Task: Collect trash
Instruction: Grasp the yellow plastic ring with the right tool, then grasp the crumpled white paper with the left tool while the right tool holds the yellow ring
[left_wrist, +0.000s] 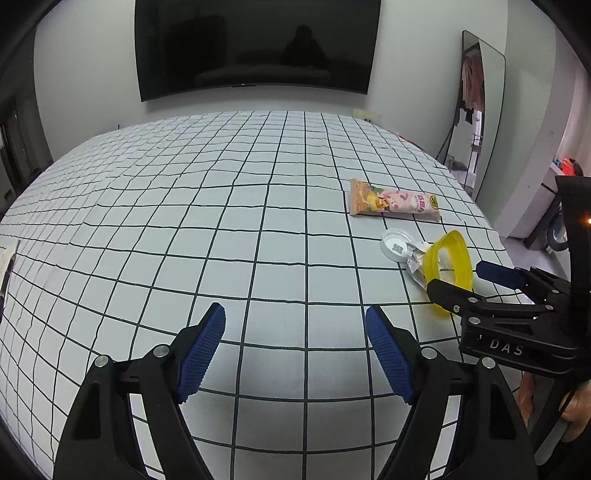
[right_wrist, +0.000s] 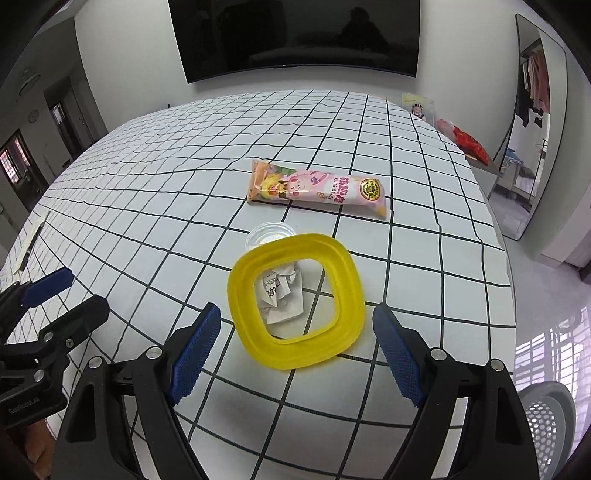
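**Lying flat: trash near the right side of the checked table**

Lying with its long axis across the right wrist view, from 9 to 3 o'clock, the pink snack wrapper (right_wrist: 317, 187) is seen on the grid tablecloth (right_wrist: 147, 206); "CUTE STICK" is partly read on it. At 6 o'clock from it a yellow ring lid (right_wrist: 295, 301) is tilted over crumpled paper (right_wrist: 281, 295), whose print cannot be read, and a clear cup (right_wrist: 269, 232) is partly hidden behind. The right gripper (right_wrist: 297, 349) is held wide apart just before the lid, nothing grasped. The left gripper (left_wrist: 295, 350) is also spread wide, empty, with "DAS" read on the other gripper's body at 3 o'clock.
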